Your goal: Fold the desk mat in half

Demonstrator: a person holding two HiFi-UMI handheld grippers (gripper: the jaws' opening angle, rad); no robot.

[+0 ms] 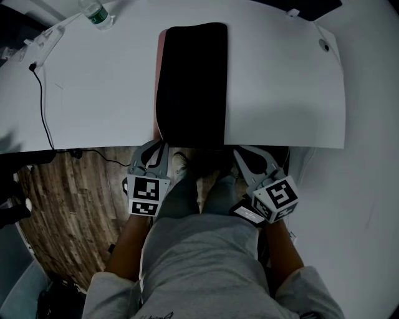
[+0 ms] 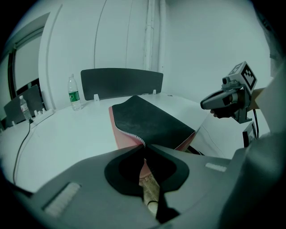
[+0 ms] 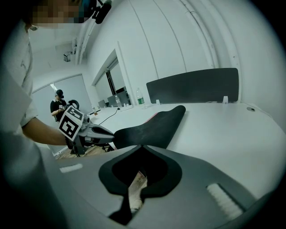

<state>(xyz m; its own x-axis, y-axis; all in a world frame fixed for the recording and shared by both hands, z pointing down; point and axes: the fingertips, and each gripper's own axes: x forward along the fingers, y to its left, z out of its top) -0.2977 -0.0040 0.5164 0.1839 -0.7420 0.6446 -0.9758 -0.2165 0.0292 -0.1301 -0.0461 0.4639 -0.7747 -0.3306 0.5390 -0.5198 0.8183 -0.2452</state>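
The desk mat lies folded on the white table, black side up, with a pink layer showing along its left edge. Its near end hangs over the table's front edge. My left gripper is shut on the near left corner of the top layer, whose stitched edge runs into the jaw tips. At the near right corner my right gripper is shut on the black edge; the mat rises slightly there. Each gripper shows in the other's view: the right and the left.
A water bottle stands at the table's far left, beside a power strip with a black cable. A dark partition panel lines the far edge. Wooden floor lies below on the left. A person stands far off.
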